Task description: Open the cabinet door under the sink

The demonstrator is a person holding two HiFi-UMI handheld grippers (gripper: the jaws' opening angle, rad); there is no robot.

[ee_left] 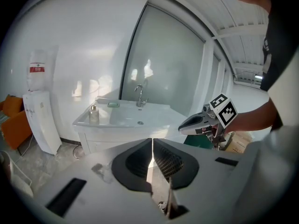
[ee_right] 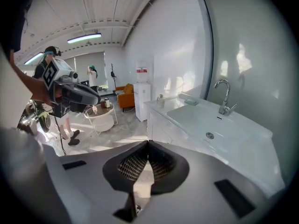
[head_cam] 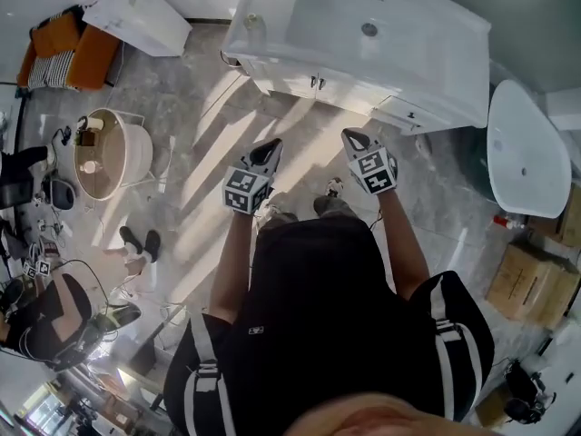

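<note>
Room: a grey tiled floor [head_cam: 300,143] striped with sun, white walls, and a white sink [head_cam: 363,25] unit at the top of the head view
Cabinet door [head_cam: 292,78]: sat under the sink, flush and closed, with small dark handles [head_cam: 316,83] side by side at the middle seam
Left claw [head_cam: 269,148]: hung over the floor with its tip toward the cabinet, well apart from it
Right claw [head_cam: 353,140]: was level with the left one and near it, also well short of the door
Left gripper view: the left claw's jaws were clenched together, tips touching, with nothing between them; beyond lay the sink with its faucet [ee_left: 139,96] and a small bottle [ee_left: 94,114] on the rim, and a water dispenser [ee_left: 39,120] stood by the left wall
Right gripper view: the right claw's jaws were likewise pressed together and empty; the sink ran along the right wall with the cabinet front below it, and the left claw hung in the air at the left
</note>
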